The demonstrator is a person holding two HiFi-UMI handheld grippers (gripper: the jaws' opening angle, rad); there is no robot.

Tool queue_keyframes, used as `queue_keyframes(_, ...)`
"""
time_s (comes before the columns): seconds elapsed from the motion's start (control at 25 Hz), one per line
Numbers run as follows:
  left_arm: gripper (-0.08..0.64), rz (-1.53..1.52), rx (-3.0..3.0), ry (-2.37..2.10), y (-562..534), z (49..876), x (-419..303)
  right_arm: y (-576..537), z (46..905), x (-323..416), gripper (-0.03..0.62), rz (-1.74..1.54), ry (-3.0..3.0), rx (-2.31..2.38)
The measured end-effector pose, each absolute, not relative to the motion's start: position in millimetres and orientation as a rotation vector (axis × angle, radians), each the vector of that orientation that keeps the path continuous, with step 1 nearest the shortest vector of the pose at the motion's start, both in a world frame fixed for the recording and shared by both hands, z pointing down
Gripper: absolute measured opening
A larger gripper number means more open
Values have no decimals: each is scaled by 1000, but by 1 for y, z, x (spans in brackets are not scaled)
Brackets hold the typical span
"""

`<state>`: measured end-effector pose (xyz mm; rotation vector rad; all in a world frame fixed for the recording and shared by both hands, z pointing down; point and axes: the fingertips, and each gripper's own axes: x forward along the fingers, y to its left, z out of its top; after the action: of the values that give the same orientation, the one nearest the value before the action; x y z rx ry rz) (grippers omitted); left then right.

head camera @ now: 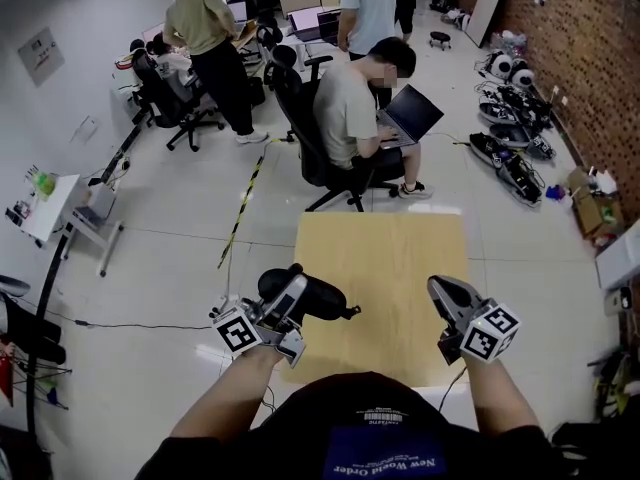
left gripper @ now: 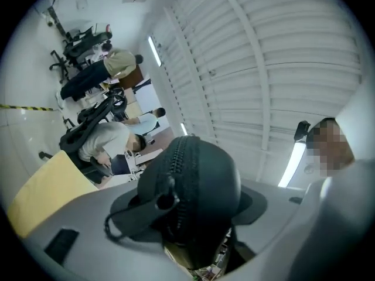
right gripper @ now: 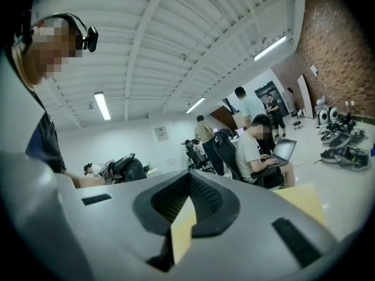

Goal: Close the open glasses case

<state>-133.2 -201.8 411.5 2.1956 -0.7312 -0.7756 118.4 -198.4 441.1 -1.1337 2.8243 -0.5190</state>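
A black zip-up glasses case (head camera: 322, 298) is held above the near left part of the wooden table (head camera: 385, 258). My left gripper (head camera: 292, 306) is shut on it. In the left gripper view the case (left gripper: 199, 186) fills the space between the jaws. Its zip line runs down the middle, and the puller and cord hang on the left. My right gripper (head camera: 441, 289) hovers over the table's near right side, apart from the case. In the right gripper view, the right gripper (right gripper: 184, 215) has its jaws shut with nothing between them.
A person with a laptop sits on an office chair (head camera: 335, 168) just beyond the table's far edge. Other people stand at desks further back. Gear lies on the floor along the brick wall (head camera: 515, 138) at right. Striped tape (head camera: 243, 203) runs across the floor at left.
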Motion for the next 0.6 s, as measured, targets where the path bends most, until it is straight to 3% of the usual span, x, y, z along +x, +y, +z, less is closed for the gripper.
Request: queue_keyframes(0.6,293,-796,2211,-714,-198,402,-131,-199,438,116,-14,-471,2858,-1140)
